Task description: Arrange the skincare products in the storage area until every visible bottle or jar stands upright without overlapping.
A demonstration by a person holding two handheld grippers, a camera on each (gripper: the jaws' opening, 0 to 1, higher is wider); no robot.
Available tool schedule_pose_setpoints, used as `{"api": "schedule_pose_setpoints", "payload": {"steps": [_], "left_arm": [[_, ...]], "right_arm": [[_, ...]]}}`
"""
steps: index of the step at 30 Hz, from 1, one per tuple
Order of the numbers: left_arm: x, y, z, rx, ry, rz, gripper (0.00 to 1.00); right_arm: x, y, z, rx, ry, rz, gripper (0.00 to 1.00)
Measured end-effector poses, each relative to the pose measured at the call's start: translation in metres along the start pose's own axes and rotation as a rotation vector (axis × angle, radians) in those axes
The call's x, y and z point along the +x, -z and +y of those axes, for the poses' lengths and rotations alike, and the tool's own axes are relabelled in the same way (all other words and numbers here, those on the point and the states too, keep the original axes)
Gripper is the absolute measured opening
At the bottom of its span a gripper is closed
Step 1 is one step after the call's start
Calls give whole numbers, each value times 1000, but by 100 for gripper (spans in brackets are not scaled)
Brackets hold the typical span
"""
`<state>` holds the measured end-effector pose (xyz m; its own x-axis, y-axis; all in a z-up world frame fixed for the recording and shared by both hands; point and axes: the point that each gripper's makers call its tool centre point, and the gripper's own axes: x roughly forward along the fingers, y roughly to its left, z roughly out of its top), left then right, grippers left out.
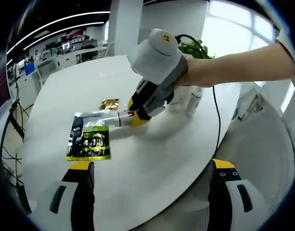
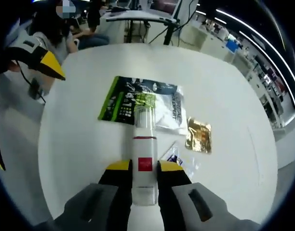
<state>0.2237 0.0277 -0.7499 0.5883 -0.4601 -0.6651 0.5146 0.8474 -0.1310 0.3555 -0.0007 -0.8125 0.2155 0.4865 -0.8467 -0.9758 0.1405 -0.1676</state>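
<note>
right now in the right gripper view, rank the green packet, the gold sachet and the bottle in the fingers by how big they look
1. Green packet, largest.
2. Bottle, though it lies nearest the camera, so its rank is unsure.
3. Gold sachet, smallest.

A round white table (image 1: 186, 144) stands in a bright office with ceiling light strips (image 1: 56, 31) and large windows (image 1: 234, 29).

Bright, even light; ceiling strips, window glare; fisheye edges warped, perhaps slightly soft.

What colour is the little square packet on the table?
Shiny gold packet, clearest in the right gripper view.
</note>
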Motion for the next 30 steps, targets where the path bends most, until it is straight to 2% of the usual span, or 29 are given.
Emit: {"api": "schedule_pose_setpoints", "payload": {"steps": [8, 20, 30], "left_arm": [[-1, -2, 0, -19, 11, -16, 95], [-1, -3, -2, -51, 35, -29, 94], [-4, -14, -8, -113, 76, -88, 91]], "right_arm": [[-27, -5, 8, 63, 34, -93, 19], [-60, 4, 34, 167, 78, -209, 19], [-89, 6, 54, 243, 123, -313, 19]]}}
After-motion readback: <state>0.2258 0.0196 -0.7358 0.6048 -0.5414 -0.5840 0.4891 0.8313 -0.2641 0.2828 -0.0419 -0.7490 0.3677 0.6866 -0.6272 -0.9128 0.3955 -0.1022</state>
